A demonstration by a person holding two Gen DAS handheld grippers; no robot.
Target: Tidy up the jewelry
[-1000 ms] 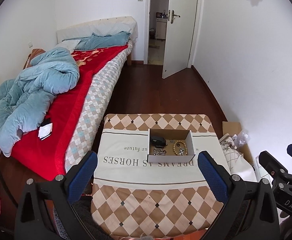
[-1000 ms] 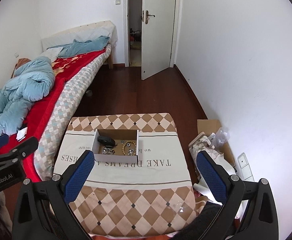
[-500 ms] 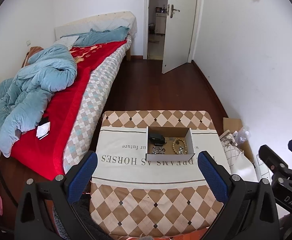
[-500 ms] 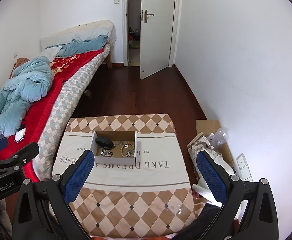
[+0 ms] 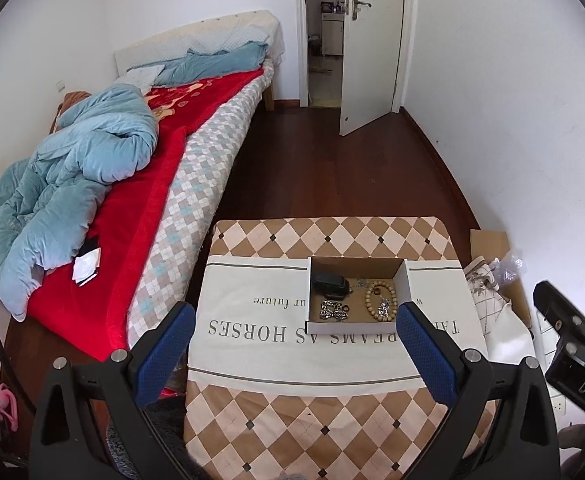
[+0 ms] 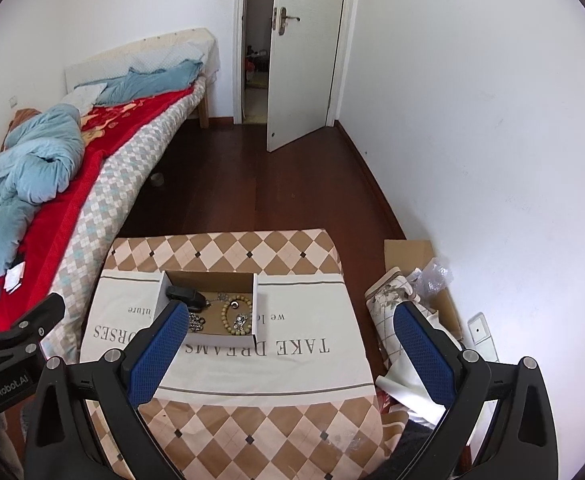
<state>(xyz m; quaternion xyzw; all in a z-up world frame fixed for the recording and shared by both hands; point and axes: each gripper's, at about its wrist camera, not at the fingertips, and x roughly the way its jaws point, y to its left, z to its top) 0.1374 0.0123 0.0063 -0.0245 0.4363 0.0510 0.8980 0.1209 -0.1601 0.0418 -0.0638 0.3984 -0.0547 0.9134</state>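
A shallow white cardboard box (image 5: 407, 283) (image 6: 258, 312) sits on the cloth-covered table (image 5: 292, 336) (image 6: 292, 364). In it lie a black key fob (image 5: 327, 281) (image 6: 182, 293), a silver chain (image 5: 333, 310) (image 6: 197, 323), a wooden bead bracelet (image 5: 379, 303) (image 6: 236, 317) and small silver pieces. My left gripper (image 5: 292, 324) is open and empty, held above the table's near side, short of the box. My right gripper (image 6: 290, 326) is open and empty, to the right of the box; its left fingertip (image 6: 172, 320) overlaps the box's near left corner in view.
A bed (image 5: 164, 168) with a red blanket and a blue quilt runs along the left. Cardboard, cloth and plastic wrap (image 6: 416, 292) lie on the floor right of the table by the white wall. A half-open door (image 5: 368, 44) stands at the far end.
Both grippers have moved forward toward the table, so the box looks larger and nearer. Both stay open and empty.
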